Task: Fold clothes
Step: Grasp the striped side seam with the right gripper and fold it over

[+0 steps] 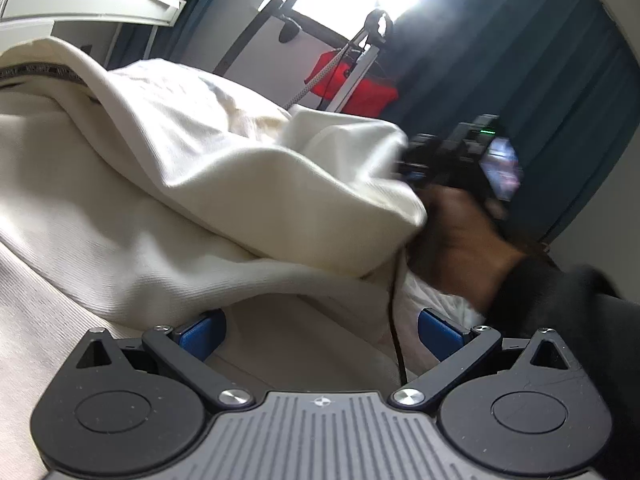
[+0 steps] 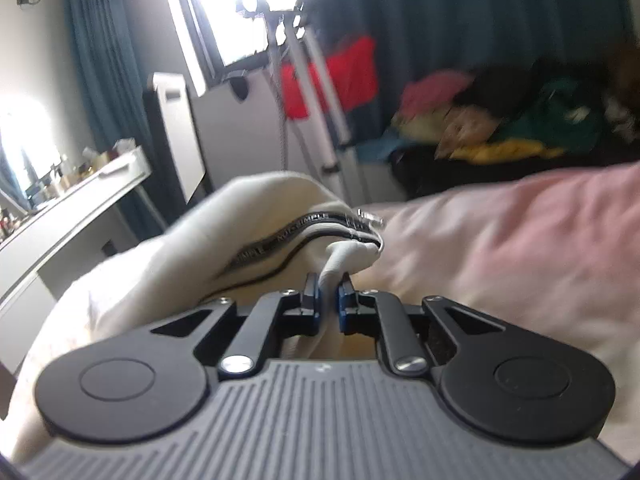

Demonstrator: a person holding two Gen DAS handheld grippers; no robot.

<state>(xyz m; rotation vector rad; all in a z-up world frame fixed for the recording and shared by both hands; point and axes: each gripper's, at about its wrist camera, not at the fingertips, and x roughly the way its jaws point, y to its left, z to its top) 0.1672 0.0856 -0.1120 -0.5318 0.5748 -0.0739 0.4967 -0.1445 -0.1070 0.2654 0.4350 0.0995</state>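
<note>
Left gripper (image 1: 320, 334) sitting low over cream garment (image 1: 168, 184), blue pads (image 1: 200, 336) spread wide with only cloth lying between them, nothing pinched. Thin dark cord (image 1: 396, 320) running down across the fabric between the pads. Garment heaping up ahead in thick folds, a black printed band (image 1: 40, 74) showing along its upper left edge. Right hand (image 1: 460, 232) in a dark sleeve (image 1: 568, 312) showing at the right of the left wrist view, blurred, carrying the other device against the garment's raised corner. Right gripper (image 2: 329, 308) closing narrow on a bunched white fold of the same garment (image 2: 340, 264), fingers pinching cloth just below the lettered black band (image 2: 304, 228) and a small metal zipper pull (image 2: 370, 216). Garment resting on the bed, pink bedding (image 2: 500, 232) spreading to the right of it. White shelf (image 2: 80, 196) with small items standing at the left, a tripod (image 2: 312, 80) and red cloth (image 2: 352, 72) before teal curtains (image 2: 460, 8), a pile of coloured clothes (image 2: 500, 128) lying behind the bed.
</note>
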